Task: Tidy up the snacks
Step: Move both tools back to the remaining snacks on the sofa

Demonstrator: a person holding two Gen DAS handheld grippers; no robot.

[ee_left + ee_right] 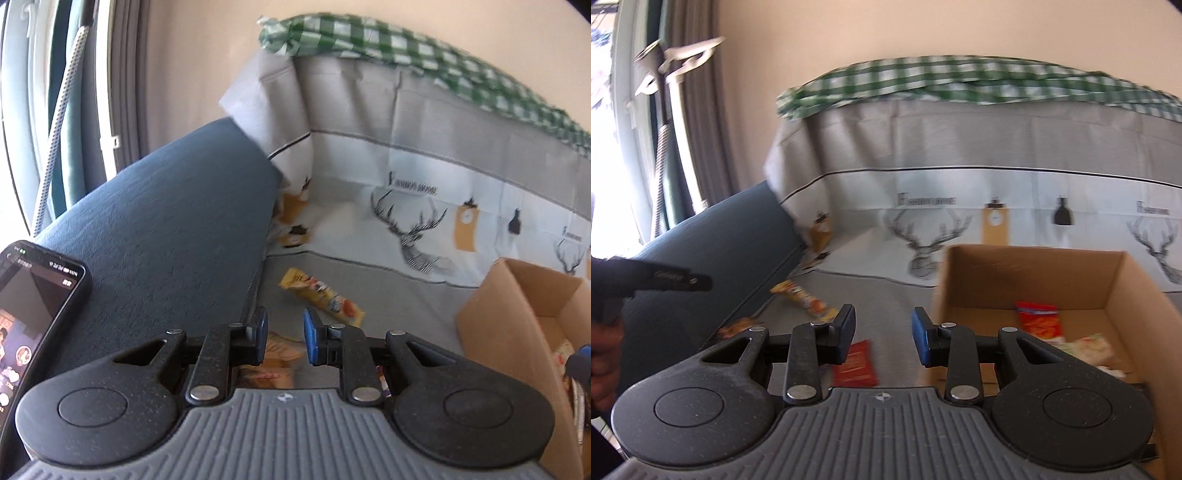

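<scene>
Lying flat, light and crinkly: yellow snack bar [322,295]; pinching mid-length advised. Left gripper [285,338] and right gripper [883,334] hovering, both slightly parted, gripping nothing.

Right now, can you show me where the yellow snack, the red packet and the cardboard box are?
yellow snack [320,297]: left wrist view, middle of the wrapper.
red packet [857,364]: right wrist view, middle of its face.
cardboard box [1027,275]: right wrist view, inside of the back wall.
</scene>
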